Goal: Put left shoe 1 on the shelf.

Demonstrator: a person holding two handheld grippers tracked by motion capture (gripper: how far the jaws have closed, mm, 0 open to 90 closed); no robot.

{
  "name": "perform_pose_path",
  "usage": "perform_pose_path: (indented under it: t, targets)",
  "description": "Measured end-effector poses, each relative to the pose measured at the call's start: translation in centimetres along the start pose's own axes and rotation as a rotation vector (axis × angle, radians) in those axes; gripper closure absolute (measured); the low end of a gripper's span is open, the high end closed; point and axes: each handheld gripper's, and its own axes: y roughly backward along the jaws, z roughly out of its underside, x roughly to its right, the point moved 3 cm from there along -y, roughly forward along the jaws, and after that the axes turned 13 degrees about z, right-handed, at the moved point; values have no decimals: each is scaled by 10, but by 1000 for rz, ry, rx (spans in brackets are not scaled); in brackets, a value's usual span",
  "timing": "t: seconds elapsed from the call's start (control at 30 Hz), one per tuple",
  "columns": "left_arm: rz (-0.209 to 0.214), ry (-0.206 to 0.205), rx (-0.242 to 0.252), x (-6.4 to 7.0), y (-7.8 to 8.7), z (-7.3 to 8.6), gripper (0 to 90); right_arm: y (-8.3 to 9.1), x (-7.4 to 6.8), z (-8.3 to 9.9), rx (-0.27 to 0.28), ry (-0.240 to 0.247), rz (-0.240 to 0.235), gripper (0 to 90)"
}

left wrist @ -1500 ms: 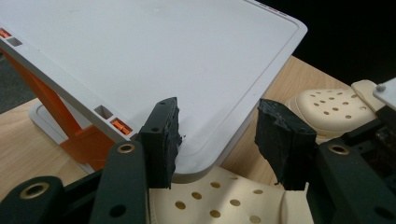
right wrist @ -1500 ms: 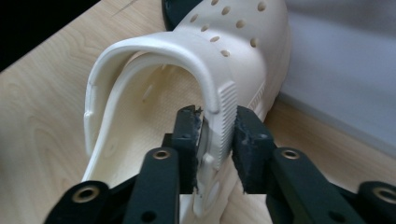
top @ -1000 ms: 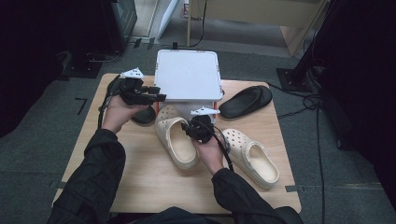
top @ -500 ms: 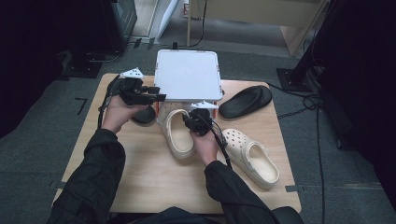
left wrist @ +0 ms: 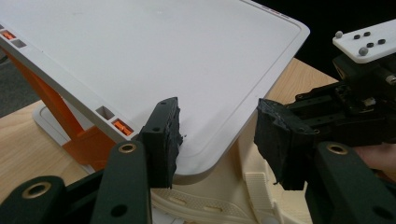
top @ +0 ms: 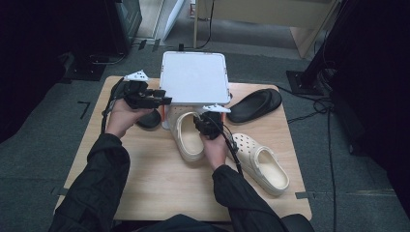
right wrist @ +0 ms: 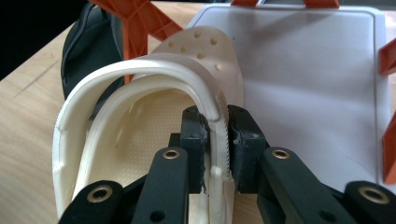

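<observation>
A cream clog lies with its toe pushed under a white two-level rack on orange legs. My right gripper is shut on the clog's right side wall; in the right gripper view the jaws pinch the clog's rim in front of the rack's lower plate. My left gripper is open, held by the rack's front left corner. In the left gripper view its jaws straddle the top plate's corner without touching it, above the clog.
A second cream clog lies at the right front of the wooden table. A black slipper rests right of the rack. Another black shoe sits under my left hand, beside the rack's left leg.
My right gripper has pushed the cream clog away from me, its toe going farther under the rack. The left gripper has stayed put.
</observation>
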Motion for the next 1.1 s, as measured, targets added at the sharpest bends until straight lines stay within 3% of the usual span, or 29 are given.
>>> perform_pose_path:
  t: [0.23, 0.4, 0.73, 0.9, 0.97, 1.1]
  targets:
    - [0, -2, 2, 0, 0, 0, 509, 1, 1, 3, -36, 26, -24, 678]
    - [-5, -3, 0, 0, 0, 0, 511, 13, 7, 5, -54, 43, -81, 528]
    - [-10, -3, -4, 0, 0, 0, 519, 54, 15, 17, -62, 125, -158, 527]
    - [-15, -5, -9, 0, 0, -1, 528, 72, 16, 38, -21, 219, -208, 578]
    - [-18, -4, -9, -1, 0, -1, 544, 77, 16, 53, -34, 244, -226, 603]
    - [-19, 1, -13, -2, 1, -2, 559, 79, 16, 65, -48, 264, -237, 604]
